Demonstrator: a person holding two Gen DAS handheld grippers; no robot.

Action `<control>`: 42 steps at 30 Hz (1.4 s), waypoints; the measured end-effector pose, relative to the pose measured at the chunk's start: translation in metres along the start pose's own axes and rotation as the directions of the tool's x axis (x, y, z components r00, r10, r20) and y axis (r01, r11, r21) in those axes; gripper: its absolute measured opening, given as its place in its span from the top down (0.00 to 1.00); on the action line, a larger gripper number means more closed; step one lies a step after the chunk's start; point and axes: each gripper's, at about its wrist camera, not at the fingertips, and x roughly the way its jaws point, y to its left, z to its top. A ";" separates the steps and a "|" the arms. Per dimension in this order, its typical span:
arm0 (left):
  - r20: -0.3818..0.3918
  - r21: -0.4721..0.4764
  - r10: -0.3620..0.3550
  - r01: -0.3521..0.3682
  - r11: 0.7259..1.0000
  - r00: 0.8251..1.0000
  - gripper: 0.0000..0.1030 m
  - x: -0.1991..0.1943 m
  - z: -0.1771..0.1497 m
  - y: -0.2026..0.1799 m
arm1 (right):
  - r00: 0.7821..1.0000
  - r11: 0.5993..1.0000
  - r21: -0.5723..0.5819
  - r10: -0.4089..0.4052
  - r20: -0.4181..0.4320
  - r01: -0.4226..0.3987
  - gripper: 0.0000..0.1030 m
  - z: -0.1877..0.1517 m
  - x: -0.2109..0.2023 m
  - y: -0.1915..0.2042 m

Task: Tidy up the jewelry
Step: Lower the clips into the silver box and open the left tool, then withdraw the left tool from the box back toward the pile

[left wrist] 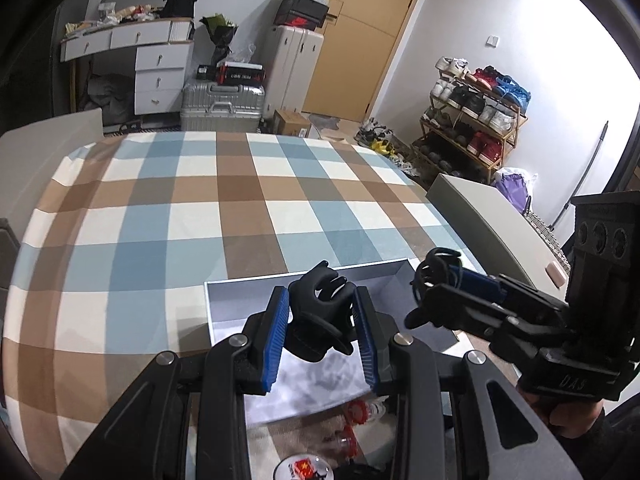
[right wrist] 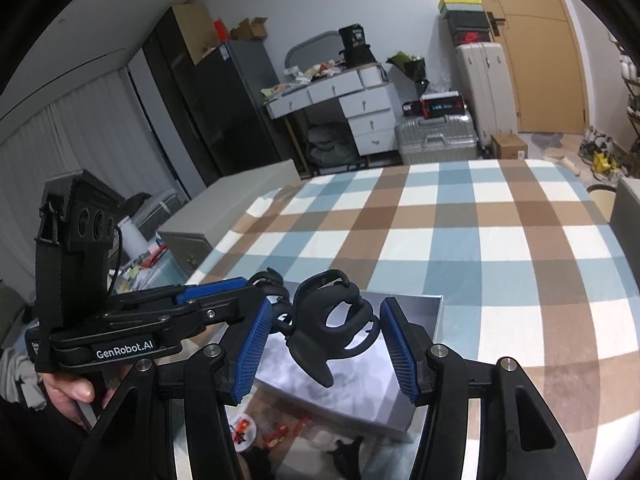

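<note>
1. Each gripper holds a black hand-shaped jewelry stand over the open grey box point(left wrist: 224, 300) on the checked tablecloth point(left wrist: 160, 208).
2. Left gripper point(left wrist: 322, 334): blue pads clamped on the left stand point(left wrist: 320, 312), approx at palm/wrist, fingers of the stand pointing up and away.
3. Right gripper point(right wrist: 326, 344): jaws set wider, closed around the right stand point(right wrist: 332, 320). Pad contact on its right side is hard to confirm; the left pad looks to be touching.
4. Handling, judged: stands look like moulded rubber or soft plastic, so light, a bit flexible, matte, not slippery. Not fragile, but the curled fingers could bend or snag.
5. Best hold: the thick palm/base, across the flat sides, not the thin fingers. Those prob. flex and let the stand twist in the pads.
6. Top-heavy shape w/ a small base, so it could tip when set down; place the base flat before letting go.
7. Red bits and a clear round item lie below the box, blurred; can't tell what they are.
</note>
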 end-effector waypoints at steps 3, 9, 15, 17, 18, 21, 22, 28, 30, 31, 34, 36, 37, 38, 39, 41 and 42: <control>-0.012 -0.004 -0.002 0.002 1.000 1.000 0.74 0.005 0.000 0.000 | 1.000 1.000 0.001 0.000 -0.030 0.000 0.46 -0.002 0.011 -0.005; -0.048 -0.011 -0.011 0.011 1.000 0.999 0.74 0.014 -0.001 0.000 | 0.997 1.000 0.001 -0.005 -0.076 0.005 0.46 -0.005 0.025 -0.011; -0.075 -0.024 -0.012 0.010 1.000 0.997 0.74 0.023 -0.001 0.004 | 0.995 1.000 -0.001 -0.013 -0.100 0.013 0.46 -0.006 0.035 -0.015; -0.085 -0.025 -0.016 0.013 1.000 0.996 0.74 0.025 -0.003 0.004 | 0.995 1.000 0.006 -0.022 -0.101 0.022 0.46 -0.005 0.037 -0.017; -0.086 -0.024 -0.012 0.010 1.000 0.996 0.74 0.026 -0.004 0.005 | 0.994 1.000 0.005 -0.023 -0.103 0.024 0.46 -0.004 0.037 -0.016; -0.094 -0.030 -0.016 0.014 0.999 0.995 0.74 0.028 -0.005 0.006 | 0.994 0.999 -0.005 -0.039 -0.106 0.039 0.45 -0.001 0.041 -0.015; -0.088 -0.031 -0.017 0.014 0.999 0.996 0.74 0.027 -0.004 0.006 | 0.994 0.999 -0.006 -0.039 -0.106 0.039 0.44 -0.001 0.041 -0.015; -0.077 -0.033 -0.001 -0.002 0.999 0.997 0.73 0.025 -0.004 0.006 | 0.996 1.000 0.022 -0.006 -0.088 0.008 0.40 0.001 0.037 -0.015; -0.065 -0.021 0.000 -0.001 1.000 0.998 0.69 0.021 -0.004 0.005 | 0.998 1.000 0.022 -0.017 -0.056 0.018 0.36 0.001 0.029 -0.014; -0.057 -0.013 0.005 -0.006 1.000 0.998 0.60 0.018 -0.004 0.003 | 0.999 0.999 0.026 -0.018 -0.038 0.019 0.34 0.001 0.024 -0.014; -0.026 -0.007 0.032 -0.032 0.999 0.999 0.54 0.010 -0.004 0.002 | 0.999 0.999 0.038 -0.034 0.002 0.034 0.27 0.002 0.011 -0.015; -0.011 -0.012 0.034 -0.034 0.999 0.999 0.54 0.004 -0.004 0.002 | 0.999 0.997 0.050 -0.051 0.014 0.050 0.26 0.003 0.006 -0.014; -0.007 -0.012 0.037 -0.037 0.999 0.999 0.53 0.002 -0.004 0.001 | 0.998 0.997 0.055 -0.057 0.020 0.055 0.26 0.002 0.002 -0.014; -0.001 -0.009 0.045 -0.045 0.999 0.999 0.53 -0.001 -0.004 0.000 | 0.998 0.996 0.059 -0.062 0.029 0.061 0.25 0.002 -0.001 -0.013; 0.006 -0.004 0.053 -0.053 0.999 0.999 0.53 -0.004 -0.005 -0.001 | 0.997 0.996 0.061 -0.071 0.040 0.069 0.22 0.001 -0.006 -0.012; 0.019 0.003 0.072 -0.072 0.997 0.997 0.52 -0.008 -0.006 -0.002 | 0.994 0.995 0.054 -0.090 0.067 0.086 0.15 0.000 -0.014 -0.009; 0.029 0.006 0.084 -0.084 0.996 0.996 0.49 -0.012 -0.007 -0.003 | 0.992 0.995 0.043 -0.093 0.084 0.090 0.13 -0.001 -0.020 -0.006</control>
